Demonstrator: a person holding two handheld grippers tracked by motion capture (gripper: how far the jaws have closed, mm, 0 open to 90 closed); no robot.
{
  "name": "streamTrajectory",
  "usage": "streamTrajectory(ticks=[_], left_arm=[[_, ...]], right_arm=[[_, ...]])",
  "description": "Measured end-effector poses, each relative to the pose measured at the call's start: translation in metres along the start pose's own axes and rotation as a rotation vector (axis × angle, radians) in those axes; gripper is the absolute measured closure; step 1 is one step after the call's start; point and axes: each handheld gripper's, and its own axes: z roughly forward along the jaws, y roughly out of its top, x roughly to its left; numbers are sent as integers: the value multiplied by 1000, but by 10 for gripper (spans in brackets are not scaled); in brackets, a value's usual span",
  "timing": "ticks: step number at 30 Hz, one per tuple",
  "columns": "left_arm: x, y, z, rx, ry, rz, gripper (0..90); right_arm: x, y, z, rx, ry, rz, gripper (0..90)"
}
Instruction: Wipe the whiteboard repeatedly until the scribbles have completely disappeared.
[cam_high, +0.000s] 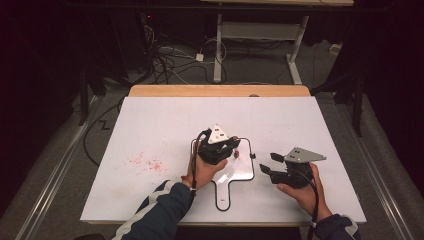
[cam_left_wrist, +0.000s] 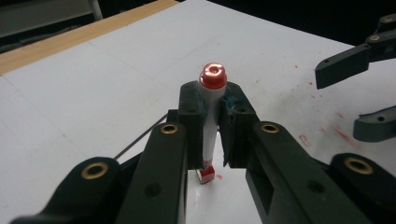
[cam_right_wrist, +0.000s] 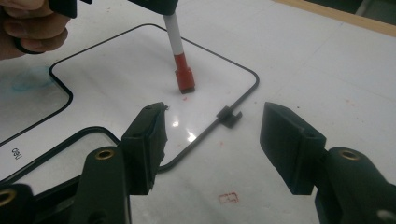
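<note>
A white marker with a red end (cam_left_wrist: 212, 77) stands nearly upright in my left gripper (cam_left_wrist: 212, 109), whose jaws are shut on its barrel. Its red tip (cam_right_wrist: 184, 80) rests on a small black-framed whiteboard with a handle (cam_high: 242, 169). In the high view my left gripper (cam_high: 233, 148) hovers over the board's upper part. My right gripper (cam_right_wrist: 212, 135) is open and holds nothing; it points at the whiteboard (cam_right_wrist: 116, 84) corner from the right. From above, the right gripper (cam_high: 270, 165) sits just right of the board. The right gripper (cam_left_wrist: 359, 95) also appears in the left gripper view.
The board lies on a white tabletop (cam_high: 165, 125) with a wooden strip (cam_high: 220, 90) along the back. Red smudges (cam_high: 147, 164) mark the table left of the board. A small black clip (cam_right_wrist: 229, 116) sits on the board's frame. Cables lie on the floor behind.
</note>
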Motion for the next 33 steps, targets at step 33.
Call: streamTrajectory(ticks=[33], left_arm=[[-21,12,19,19,-84,21,786]], right_arm=[[2,1,1,0,8,-4,419]])
